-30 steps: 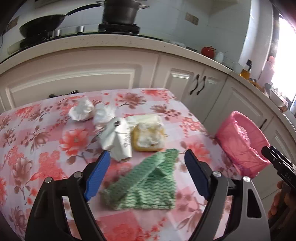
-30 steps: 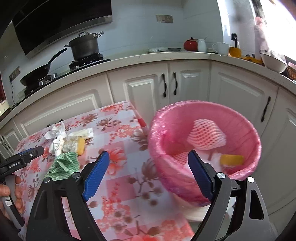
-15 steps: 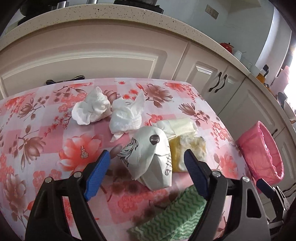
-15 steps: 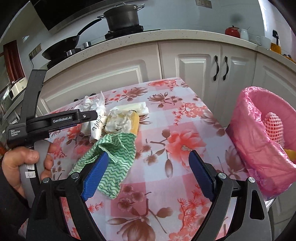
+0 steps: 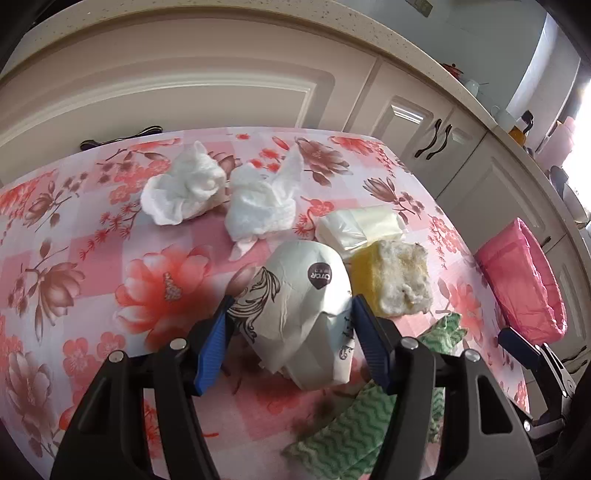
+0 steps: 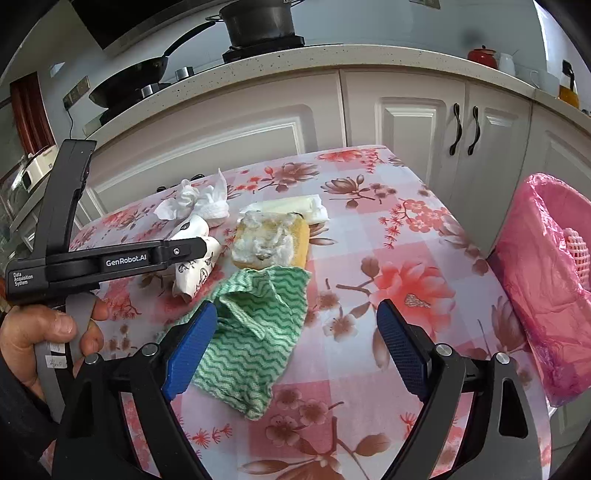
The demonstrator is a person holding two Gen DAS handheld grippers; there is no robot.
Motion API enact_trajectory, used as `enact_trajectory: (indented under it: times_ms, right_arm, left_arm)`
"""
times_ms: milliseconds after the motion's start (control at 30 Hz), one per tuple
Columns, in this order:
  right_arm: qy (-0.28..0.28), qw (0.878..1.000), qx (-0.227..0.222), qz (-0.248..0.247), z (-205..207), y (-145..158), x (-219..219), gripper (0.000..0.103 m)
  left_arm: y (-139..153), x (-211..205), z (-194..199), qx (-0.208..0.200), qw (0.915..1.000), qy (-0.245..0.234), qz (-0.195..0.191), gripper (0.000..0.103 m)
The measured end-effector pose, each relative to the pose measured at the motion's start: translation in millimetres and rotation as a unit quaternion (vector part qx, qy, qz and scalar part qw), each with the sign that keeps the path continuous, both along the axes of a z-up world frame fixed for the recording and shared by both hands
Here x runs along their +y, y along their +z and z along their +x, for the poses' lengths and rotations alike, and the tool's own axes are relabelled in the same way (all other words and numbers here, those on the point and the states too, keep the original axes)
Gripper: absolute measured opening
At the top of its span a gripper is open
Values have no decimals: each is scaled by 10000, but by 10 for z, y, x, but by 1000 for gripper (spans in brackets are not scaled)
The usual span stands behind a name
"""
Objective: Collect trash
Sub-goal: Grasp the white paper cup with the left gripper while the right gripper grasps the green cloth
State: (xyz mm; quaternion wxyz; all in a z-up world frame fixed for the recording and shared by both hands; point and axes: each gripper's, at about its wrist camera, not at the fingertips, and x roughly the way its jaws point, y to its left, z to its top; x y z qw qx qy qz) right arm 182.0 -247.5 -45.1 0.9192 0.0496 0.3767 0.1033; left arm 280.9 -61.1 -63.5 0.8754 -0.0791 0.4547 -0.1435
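A crumpled white paper cup [image 5: 303,314] with dark print lies on the floral tablecloth [image 5: 74,258]. My left gripper [image 5: 291,302] straddles it with jaws closing, and both blue pads touch its sides. Behind it sit two tissue wads [image 5: 184,195] [image 5: 262,206], a clear plastic wrapper [image 5: 362,225] and a dirty yellow sponge [image 5: 391,280]. In the right wrist view my right gripper [image 6: 295,306] stands open low over a green wavy cloth [image 6: 258,332], whose left part lies by the left pad. A hand [image 6: 40,332] holds the left gripper [image 6: 110,258] there.
A pink-lined trash bin [image 6: 546,288] stands off the table's right edge, with a pink foam net [image 6: 578,247] inside. White cabinets [image 6: 406,122] run behind the table. A pot [image 6: 258,22] and a pan [image 6: 129,77] sit on the stove.
My left gripper moved forward from over the green cloth to the paper cup and narrowed around it. My right gripper swung left from the pink bin to the green cloth.
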Motion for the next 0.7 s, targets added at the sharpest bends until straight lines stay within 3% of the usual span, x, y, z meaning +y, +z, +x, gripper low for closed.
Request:
enact_trajectory:
  times_ms: [367,400,433,500,567,700]
  right_arm:
    - [353,9984,431,-66,266,-224,475,82]
    - [399,9977,541,-109,304,-283,522,78]
    - [448,9970,622,-137,325,-332,553,66]
    - [506,9966,561,-313,318,-361,616,56]
    - [576,9966,541,-253,306,-347,613,33]
    - [538,9977,347,-243,224,-256,529,26]
  left_arm:
    - [157,492,-300,-203,9988,445,65,62]
    - [158,511,-315,-206,9987,455,81,62]
    - [159,529,-328,-202,9987,464,93,62]
    - [161,561,-362,-207,9986,475,125,62]
    - [166,574,-398,-217,9985,471,149,62]
    - [175,542,-449,-235,9986,444,157,62]
